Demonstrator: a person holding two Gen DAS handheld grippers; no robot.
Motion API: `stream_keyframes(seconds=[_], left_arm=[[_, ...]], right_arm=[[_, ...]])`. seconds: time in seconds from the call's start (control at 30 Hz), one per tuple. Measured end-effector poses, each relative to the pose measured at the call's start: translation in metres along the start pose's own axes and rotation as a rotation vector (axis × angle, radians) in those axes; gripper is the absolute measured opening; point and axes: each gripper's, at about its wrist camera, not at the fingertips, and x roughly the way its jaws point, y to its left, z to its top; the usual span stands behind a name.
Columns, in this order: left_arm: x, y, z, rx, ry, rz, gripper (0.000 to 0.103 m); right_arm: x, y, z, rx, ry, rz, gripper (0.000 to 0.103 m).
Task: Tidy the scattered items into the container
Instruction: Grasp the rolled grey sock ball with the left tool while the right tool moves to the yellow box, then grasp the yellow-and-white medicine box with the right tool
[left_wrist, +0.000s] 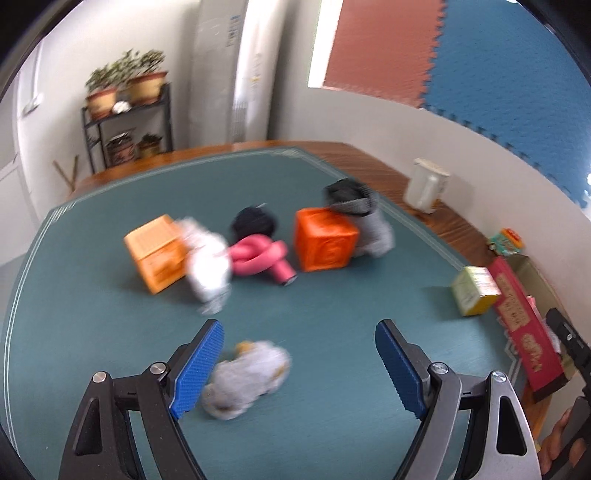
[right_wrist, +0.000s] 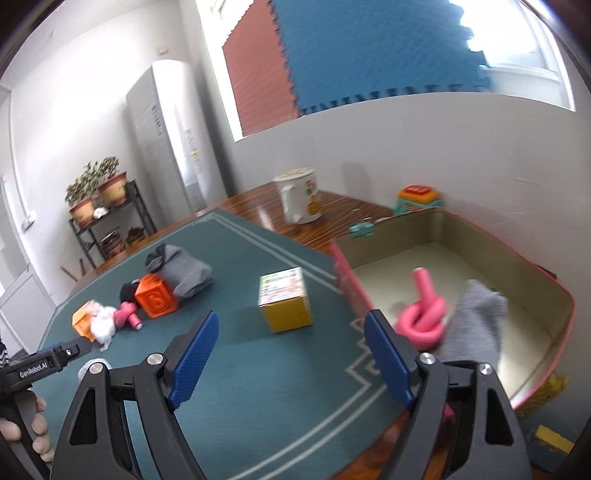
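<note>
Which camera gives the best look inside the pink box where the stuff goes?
The right wrist view. It looks down into the pink box, showing its beige floor, a knotted pink foam tube and a grey cloth inside. The left wrist view shows only its pink outer wall edge-on at the right, nothing of the inside.

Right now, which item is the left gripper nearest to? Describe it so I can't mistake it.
On the green mat, look just ahead of the left gripper. The grey-white crumpled bundle lies alone by its left fingertip, apart from the cluster of orange cubes further back.
</note>
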Motion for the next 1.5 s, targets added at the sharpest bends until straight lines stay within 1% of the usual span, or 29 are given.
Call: stream_keyframes(seconds=[0.17,0.37,0.6,0.63,0.67,0.7,0.73,0.83,0.87,1.07,1.2,1.37,1.5], left_arm=[[0.015,0.023,-0.012,-0.024,0.054,0.015,0.086],[0.029,0.02,-0.017,0.0,0.087,-0.003,0.086],[0.045,0.018,-0.023,0.009,0.124,0.007,0.086],[0.047,0.018,-0.024,0.008,0.128,0.009,0.082],[0.049,0.019,-0.025,0.008,0.135,0.009,0.075],[0.05,0.019,-0.025,0.01,0.142,0.012,0.063],[0.05,0.019,-0.025,0.01,0.141,0.019,0.056],[0.047,0.022,-0.025,-0.006,0.139,0.006,0.047],[0.047,0.023,-0.025,-0.01,0.138,0.005,0.046],[0.037,0.023,-0.022,-0.02,0.115,-0.001,0.045],[0.031,0.022,-0.02,-0.017,0.094,-0.003,0.045],[0.033,0.024,-0.02,-0.026,0.107,-0.006,0.045],[0.035,0.025,-0.022,-0.028,0.12,-0.008,0.045]], right_arm=[[0.01,0.021,-0.003,-0.045,0.025,0.013,0.084],[0.017,0.027,-0.006,-0.057,0.049,0.013,0.084],[0.027,0.033,-0.009,-0.068,0.08,0.025,0.084],[0.029,0.034,-0.01,-0.071,0.085,0.027,0.084],[0.03,0.035,-0.01,-0.073,0.09,0.031,0.084],[0.032,0.035,-0.01,-0.074,0.096,0.037,0.084],[0.034,0.035,-0.01,-0.073,0.101,0.042,0.084],[0.038,0.032,-0.007,-0.061,0.106,0.037,0.084],[0.04,0.03,-0.004,-0.052,0.108,0.036,0.084],[0.058,0.024,0.013,-0.024,0.118,0.033,0.084],[0.078,0.023,0.019,-0.019,0.145,0.016,0.084],[0.103,0.018,0.023,-0.005,0.184,-0.026,0.084],[0.115,0.02,0.024,-0.023,0.195,-0.035,0.084]])
